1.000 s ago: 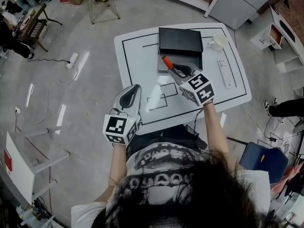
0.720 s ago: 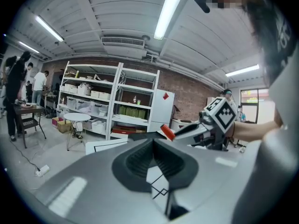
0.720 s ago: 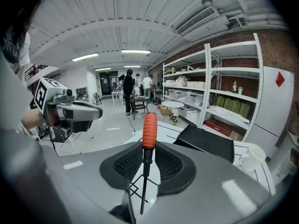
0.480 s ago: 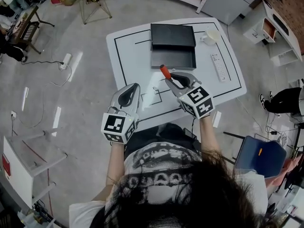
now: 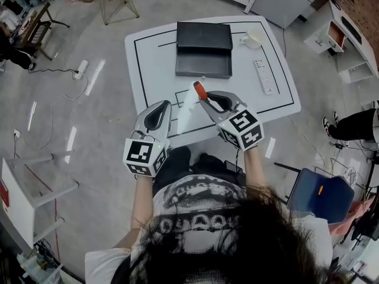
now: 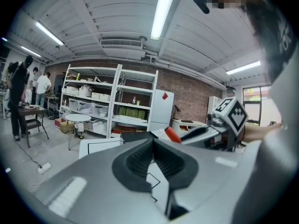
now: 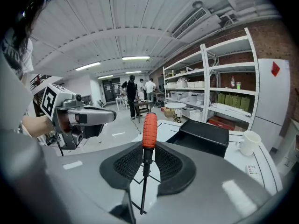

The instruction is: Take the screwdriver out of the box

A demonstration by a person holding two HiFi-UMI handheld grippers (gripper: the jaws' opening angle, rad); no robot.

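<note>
My right gripper (image 5: 205, 97) is shut on the screwdriver (image 5: 198, 89), its jaws clamped on the thin black shaft just below the orange handle (image 7: 150, 129), which stands upright above them. It hangs over the white table (image 5: 154, 58), short of the black box (image 5: 203, 67). That box lies open and looks empty, with its lid (image 5: 204, 37) behind it. My left gripper (image 5: 159, 108) is at the table's near left edge, jaws together with nothing in them. The left gripper view shows its pads (image 6: 140, 160) meeting and the screwdriver handle (image 6: 172, 134) to the right.
A white mug (image 5: 253, 38) and a remote (image 5: 263, 76) lie right of the box. A blue chair (image 5: 323, 197) stands at my right. Cables and a power strip (image 5: 82, 69) lie on the floor at left. Shelves (image 7: 224, 97) and several people are farther off.
My right gripper has carried the screwdriver from over the box back toward the table's near edge. My left gripper has drifted back too, still shut.
</note>
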